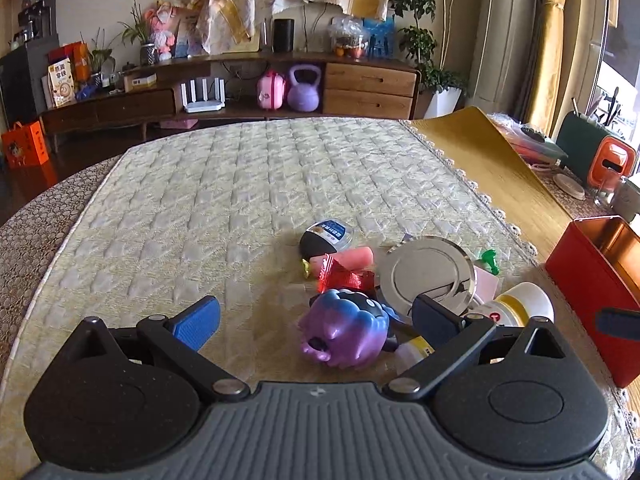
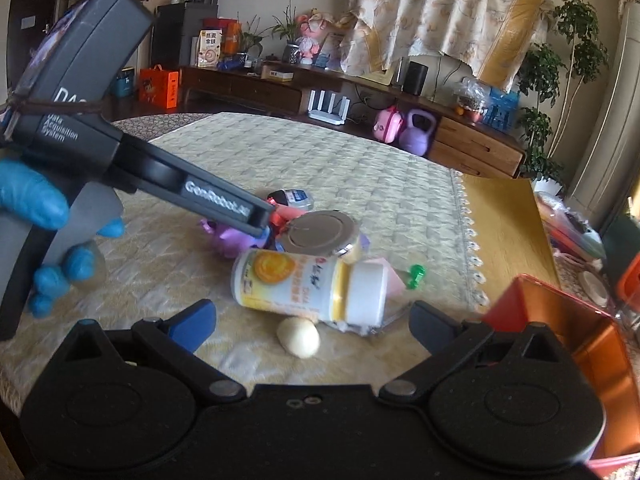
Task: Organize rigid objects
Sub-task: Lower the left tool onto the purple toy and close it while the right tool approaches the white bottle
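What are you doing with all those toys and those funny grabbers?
A person in blue gloves holds a grabber in each hand over a pile of small things on the quilted table. The left gripper is open around a purple toy. The right gripper is open, with a white and yellow bottle lying on its side just ahead. A red box sits open on the right. Nothing is picked up yet.
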Tool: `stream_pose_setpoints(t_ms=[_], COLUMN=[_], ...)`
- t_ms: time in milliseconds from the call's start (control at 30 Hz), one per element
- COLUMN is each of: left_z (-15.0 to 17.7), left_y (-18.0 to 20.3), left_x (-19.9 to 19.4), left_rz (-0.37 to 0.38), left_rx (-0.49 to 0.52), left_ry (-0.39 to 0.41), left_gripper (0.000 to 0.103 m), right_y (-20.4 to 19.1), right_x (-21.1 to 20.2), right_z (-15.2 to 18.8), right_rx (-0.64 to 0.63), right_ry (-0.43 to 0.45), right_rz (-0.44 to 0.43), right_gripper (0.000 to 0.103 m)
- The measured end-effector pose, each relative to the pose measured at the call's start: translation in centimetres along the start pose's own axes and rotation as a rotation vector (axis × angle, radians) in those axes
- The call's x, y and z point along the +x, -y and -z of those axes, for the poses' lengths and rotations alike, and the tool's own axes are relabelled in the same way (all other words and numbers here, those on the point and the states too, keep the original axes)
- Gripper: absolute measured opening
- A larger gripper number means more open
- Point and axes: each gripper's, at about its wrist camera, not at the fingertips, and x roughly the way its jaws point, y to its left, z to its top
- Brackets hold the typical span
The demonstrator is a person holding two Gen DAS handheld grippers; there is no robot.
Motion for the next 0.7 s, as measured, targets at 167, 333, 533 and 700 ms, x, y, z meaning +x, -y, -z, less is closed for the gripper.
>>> stream_pose_setpoints(t_ms=[167,333,533,700], left_z=[-0.2,-0.3,-0.5,-0.6], left_y=[0.0,-0.2,-0.6,-0.8], left_x=[0.6,1.2,1.3,1.7], left_rz=[0.016,0.019,0.011,0.005], left_rx=[-0.008,-0.017,-0.032,-0.037], left_ry=[-0.008,-0.014,-0.017,-0.023], left_gripper=[0.102,0.102,0.102,0.102], right_y=[-0.2,0.7,-1.0,-1.3], right_x=[1.5,2.4,3.5,4.8], right_z=[-0.3,-0.8,-1.2,-1.5], right_rx=[-0.014,0.012,-0.007,0.035], right_ry=[-0.005,-0.014,-0.005,-0.009], right_rz=[0.01,-0.003,0.048,0.089], right_gripper=[0.103,0.103,0.103,0.103])
